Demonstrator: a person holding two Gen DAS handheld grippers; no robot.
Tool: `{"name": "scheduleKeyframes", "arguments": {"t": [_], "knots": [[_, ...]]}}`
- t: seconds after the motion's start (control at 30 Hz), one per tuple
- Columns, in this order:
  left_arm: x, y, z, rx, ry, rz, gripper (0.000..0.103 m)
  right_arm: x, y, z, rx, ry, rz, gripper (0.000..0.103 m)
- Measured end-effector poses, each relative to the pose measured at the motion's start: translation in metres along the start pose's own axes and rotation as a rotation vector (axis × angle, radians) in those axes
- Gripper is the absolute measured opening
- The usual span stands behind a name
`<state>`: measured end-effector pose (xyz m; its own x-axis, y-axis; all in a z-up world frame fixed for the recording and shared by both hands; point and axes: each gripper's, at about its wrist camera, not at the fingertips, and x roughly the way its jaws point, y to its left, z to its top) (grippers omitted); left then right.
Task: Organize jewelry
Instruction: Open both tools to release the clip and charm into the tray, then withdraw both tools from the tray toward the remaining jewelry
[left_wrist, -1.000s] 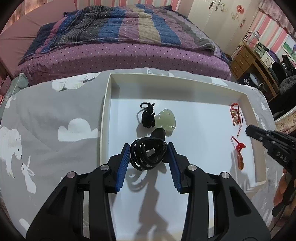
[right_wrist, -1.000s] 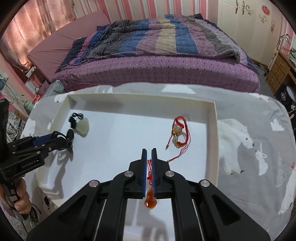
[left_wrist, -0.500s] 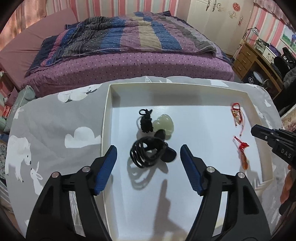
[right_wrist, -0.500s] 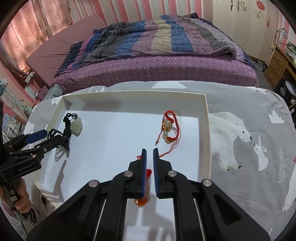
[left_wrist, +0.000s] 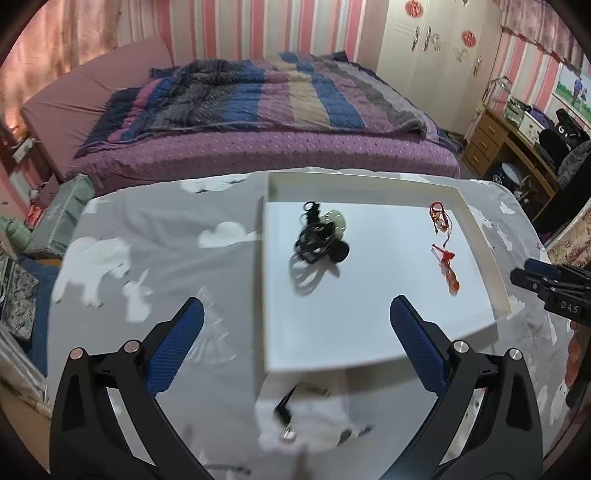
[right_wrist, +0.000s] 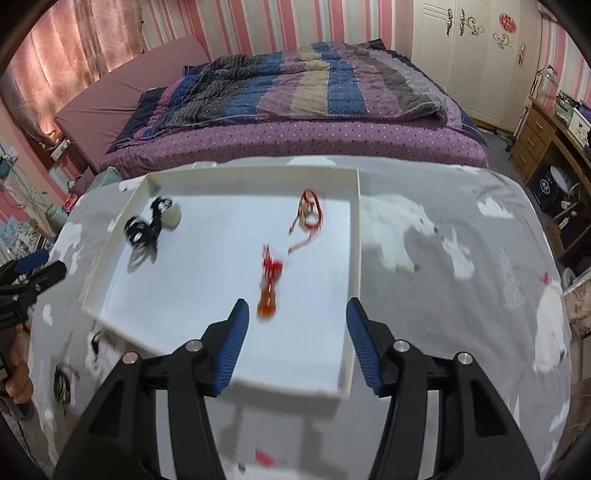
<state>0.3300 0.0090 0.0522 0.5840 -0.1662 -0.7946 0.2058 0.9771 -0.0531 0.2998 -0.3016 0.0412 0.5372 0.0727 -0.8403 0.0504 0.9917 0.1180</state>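
A white tray lies on a grey cloth printed with animals. On its floor a black cord necklace rests against a pale green pendant. To the right lie a red cord bracelet and a red cord with an orange gourd pendant. My left gripper hovers over the tray's near left corner, its jaws opening wide with nothing between them. My right gripper hangs over the tray's near right part, its jaws opening. The gourd pendant lies free just beyond its left fingertip.
More loose jewelry lies blurred on the cloth in front of the tray: dark pieces and a red piece. A bed with a striped quilt stands behind. A wooden desk is at the far right.
Both grippers have opened and drawn back and up from the tray. The left let go of the black necklace, the right of the red cord with the gourd pendant; both pieces now lie in the tray.
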Motion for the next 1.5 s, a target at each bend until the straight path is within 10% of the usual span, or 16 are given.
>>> {"name": "scheduleKeyframes", "arguments": {"t": [0.67,1.5], "knots": [[-0.074,0.035,-0.118,-0.018,-0.043,0.092,0.1,-0.076,0.008,-0.11,-0.034,-0.07,-0.044,0.077],[-0.089,0.064,-0.178,-0.055,0.014,0.072,0.1,-0.081,0.004,-0.162,-0.024,-0.026,-0.017,0.078]]}}
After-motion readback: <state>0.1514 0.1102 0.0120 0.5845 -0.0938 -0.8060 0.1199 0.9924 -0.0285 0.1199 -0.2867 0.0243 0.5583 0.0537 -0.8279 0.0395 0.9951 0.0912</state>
